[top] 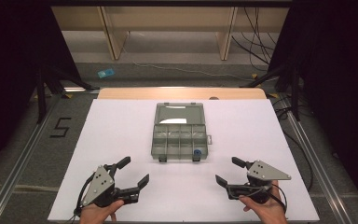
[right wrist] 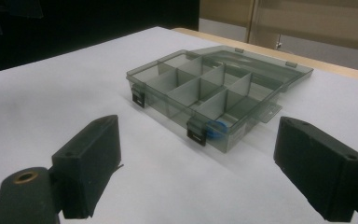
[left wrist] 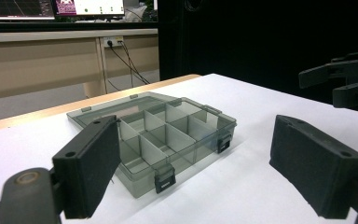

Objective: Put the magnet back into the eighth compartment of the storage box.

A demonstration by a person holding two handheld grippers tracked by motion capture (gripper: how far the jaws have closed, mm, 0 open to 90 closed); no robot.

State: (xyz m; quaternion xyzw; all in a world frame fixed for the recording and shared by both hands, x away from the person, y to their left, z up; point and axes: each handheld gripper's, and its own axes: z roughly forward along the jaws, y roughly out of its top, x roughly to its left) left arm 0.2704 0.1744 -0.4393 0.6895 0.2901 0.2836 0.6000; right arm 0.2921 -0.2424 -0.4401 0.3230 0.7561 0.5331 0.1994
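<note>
At mid-table: the organizer box point(top: 180, 137) is lying open, lid point(top: 178, 113) folded flat behind its compartments.
Contents: a small blue piece point(top: 197, 152), perhaps a roll of tape, is sitting in the near right compartment; the others are looking empty.
Progress: you are touching nothing yet.
Left gripper point(top: 127, 172): you are holding it wide, empty, well short of the box.
Right gripper point(top: 229, 171): likewise wide, empty.
Views: the right gripper view is showing the blue piece beside a front latch point(right wrist: 196, 131); the left gripper view is hiding it.

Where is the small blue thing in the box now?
In the high view, the blue thing lies in the front right compartment of the open box, beside its right front latch.
</note>
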